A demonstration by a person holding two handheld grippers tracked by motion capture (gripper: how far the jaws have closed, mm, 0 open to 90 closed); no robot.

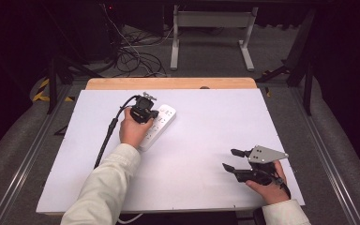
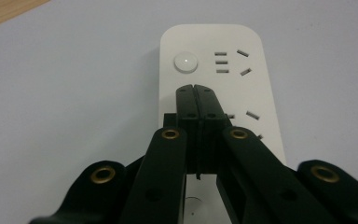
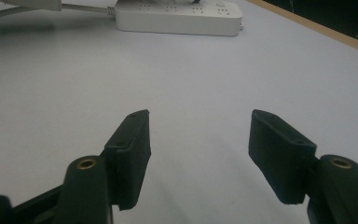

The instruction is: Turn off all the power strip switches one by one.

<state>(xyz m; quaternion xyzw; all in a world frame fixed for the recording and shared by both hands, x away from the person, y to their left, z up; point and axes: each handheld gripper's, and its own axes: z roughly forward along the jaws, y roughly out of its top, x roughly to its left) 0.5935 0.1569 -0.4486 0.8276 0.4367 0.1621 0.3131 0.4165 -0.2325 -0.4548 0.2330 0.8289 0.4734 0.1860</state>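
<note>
A white power strip (image 1: 159,124) lies on the white table top (image 1: 206,122), left of the middle. My left gripper (image 1: 146,111) hovers right over it, held in a hand with a cream sleeve. In the left gripper view its two black jaws are pressed together with nothing between them; my left gripper (image 2: 196,88) ends just short of the strip's round white button (image 2: 186,62), above the power strip (image 2: 214,84) and its socket slots. My right gripper (image 1: 228,159) rests at the front right, jaws spread wide over bare table, right gripper (image 3: 199,135). The power strip (image 3: 179,16) lies far ahead of it.
The strip's white cable (image 3: 37,11) runs off to the left in the right gripper view. A black cable (image 1: 107,136) trails from my left gripper across the table. A wooden edge (image 1: 168,83) borders the table's far side; cables and a white frame stand on the floor beyond.
</note>
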